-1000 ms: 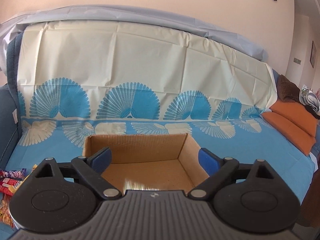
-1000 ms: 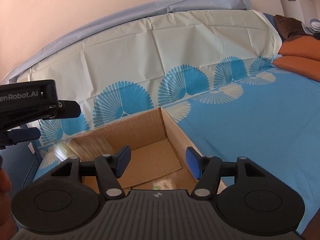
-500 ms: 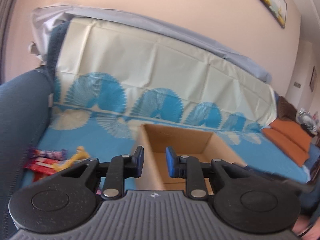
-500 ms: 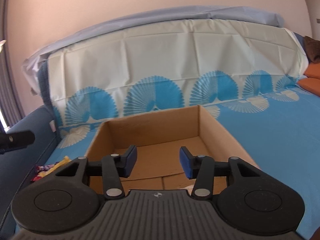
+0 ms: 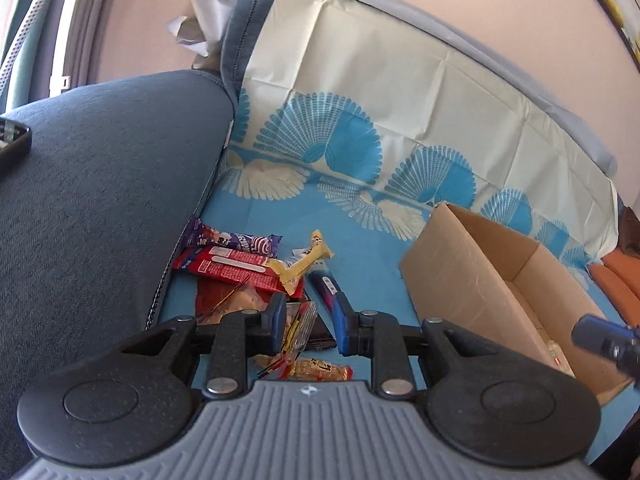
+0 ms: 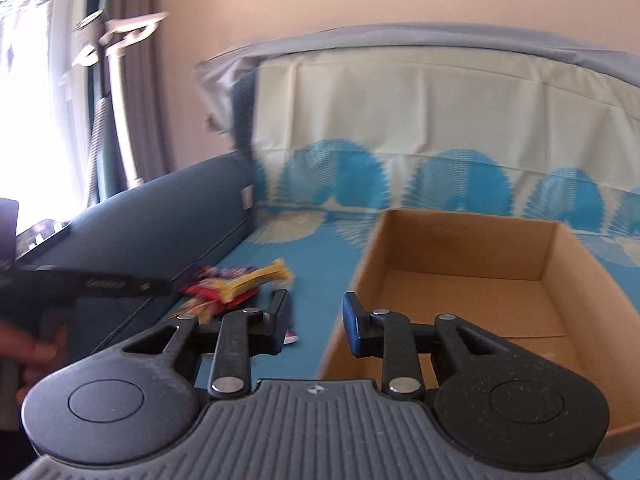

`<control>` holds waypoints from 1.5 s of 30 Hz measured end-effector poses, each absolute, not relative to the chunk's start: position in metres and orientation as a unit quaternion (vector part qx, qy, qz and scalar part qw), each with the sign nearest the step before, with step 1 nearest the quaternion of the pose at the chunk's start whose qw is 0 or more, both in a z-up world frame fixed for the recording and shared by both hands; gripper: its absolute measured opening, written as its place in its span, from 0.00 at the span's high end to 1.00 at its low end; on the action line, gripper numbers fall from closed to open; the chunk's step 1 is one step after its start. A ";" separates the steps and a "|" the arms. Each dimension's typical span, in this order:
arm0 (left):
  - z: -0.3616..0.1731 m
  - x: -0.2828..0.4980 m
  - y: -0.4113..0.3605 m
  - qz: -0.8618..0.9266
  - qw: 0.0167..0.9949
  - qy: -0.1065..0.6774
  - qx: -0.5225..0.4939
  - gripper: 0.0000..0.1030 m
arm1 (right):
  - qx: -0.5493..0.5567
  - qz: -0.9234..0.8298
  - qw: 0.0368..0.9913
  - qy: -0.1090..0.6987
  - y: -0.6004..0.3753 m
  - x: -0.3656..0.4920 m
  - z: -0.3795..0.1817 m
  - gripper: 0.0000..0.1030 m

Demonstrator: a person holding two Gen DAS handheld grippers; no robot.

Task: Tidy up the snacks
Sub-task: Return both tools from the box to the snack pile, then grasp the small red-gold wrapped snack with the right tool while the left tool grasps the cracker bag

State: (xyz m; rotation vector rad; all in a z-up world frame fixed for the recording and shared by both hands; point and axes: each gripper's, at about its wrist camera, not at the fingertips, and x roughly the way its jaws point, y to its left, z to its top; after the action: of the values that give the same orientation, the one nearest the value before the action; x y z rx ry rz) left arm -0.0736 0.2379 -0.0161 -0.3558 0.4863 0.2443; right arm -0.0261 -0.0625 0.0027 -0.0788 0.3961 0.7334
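A pile of snack packets lies on the blue sofa cover by the armrest: a purple bar (image 5: 234, 239), a red pack (image 5: 228, 267), a yellow bar (image 5: 306, 261) and an orange packet (image 5: 318, 369). My left gripper (image 5: 309, 322) hovers open and empty just above the pile. An open cardboard box (image 5: 460, 276) stands to the right of the pile. In the right wrist view the box (image 6: 472, 244) is ahead on the right and the snack pile (image 6: 236, 282) on the left. My right gripper (image 6: 316, 326) is open and empty above the box's near left corner.
The dark blue sofa armrest (image 5: 100, 184) rises left of the pile, with a dark object (image 5: 12, 146) on top. Orange cushions (image 5: 616, 284) lie at the far right. A window with curtains (image 6: 80, 100) is behind the armrest. A small packet (image 5: 558, 354) lies in the box.
Both grippers have swung left from the box toward the snack pile. The left jaws narrowed from wide open, then opened a little again; the right jaws also narrowed but stay open.
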 end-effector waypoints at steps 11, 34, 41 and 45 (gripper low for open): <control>-0.020 -0.069 0.257 0.171 0.933 0.243 -0.204 0.54 | -0.117 0.450 0.862 0.203 -0.001 -0.063 -0.020 0.71; -0.036 -0.042 0.263 0.192 0.921 0.282 -0.190 0.45 | -0.152 0.433 0.836 0.300 0.110 0.032 -0.107 0.44; -0.047 -0.024 0.258 0.186 0.916 0.314 -0.168 0.20 | -0.156 0.465 0.816 0.306 0.110 0.026 -0.111 0.76; -0.053 -0.017 0.255 0.193 0.913 0.323 -0.156 0.19 | -0.140 0.458 0.823 0.305 0.103 0.022 -0.108 0.82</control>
State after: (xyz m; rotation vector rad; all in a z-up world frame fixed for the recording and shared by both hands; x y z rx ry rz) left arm -0.0166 0.2551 -0.0530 -0.3204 0.6655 0.3980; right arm 0.0218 0.1026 -0.1084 -0.2970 0.6487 0.9749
